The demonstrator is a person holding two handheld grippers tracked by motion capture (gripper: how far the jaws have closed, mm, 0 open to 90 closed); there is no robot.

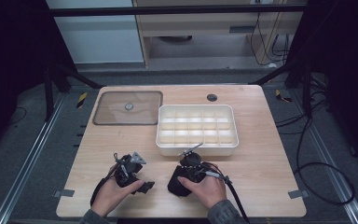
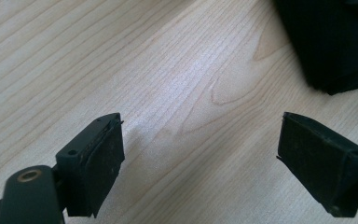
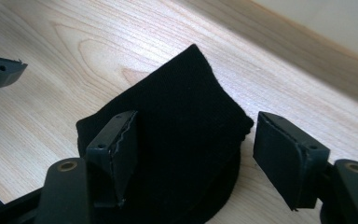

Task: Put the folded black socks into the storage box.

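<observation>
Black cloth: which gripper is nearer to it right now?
Right. The right gripper stands open directly over the black cloth, which lies between its jaws; the left gripper is open over bare table beside it.

A folded black cloth (image 3: 177,140) lies flat on the wooden table, near the front edge

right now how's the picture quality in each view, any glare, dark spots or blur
High view: table evenly lit, surroundings almost black, white tray slightly overexposed. Left gripper view: soft sheen on the wood between the jaws, black cloth a detail-less dark mass. Right gripper view: cloth weave sharp, pale tray wall at top right blurred.
</observation>
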